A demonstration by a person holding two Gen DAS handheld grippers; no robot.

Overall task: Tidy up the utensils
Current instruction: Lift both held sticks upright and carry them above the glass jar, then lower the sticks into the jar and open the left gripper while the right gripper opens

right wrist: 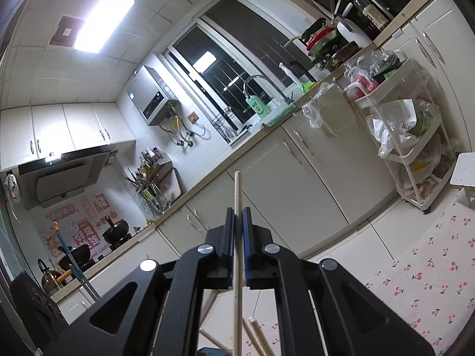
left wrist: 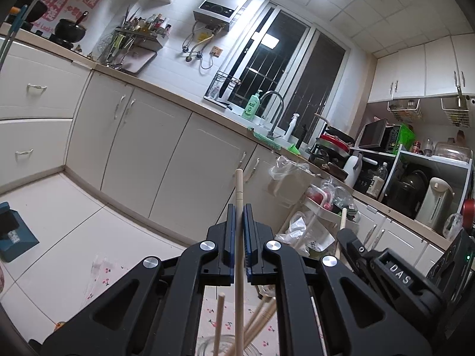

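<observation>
Chopsticks: each gripper is clamped on one, the left gripper (left wrist: 240,207) pinching a chopstick (left wrist: 239,190) near its upper end, the right gripper (right wrist: 238,212) doing the same with its chopstick (right wrist: 237,190). They look light, stiff and a bit slick, so I'd keep the hold flat across the pads. Below sit more loose sticks (left wrist: 261,317) and a glass jar (left wrist: 207,345) over the cherry-print cloth (right wrist: 430,270); those splayed sticks could snag a drop-in

A pale wooden chopstick (left wrist: 239,195) stands upright, another (right wrist: 237,190) likewise.
</observation>
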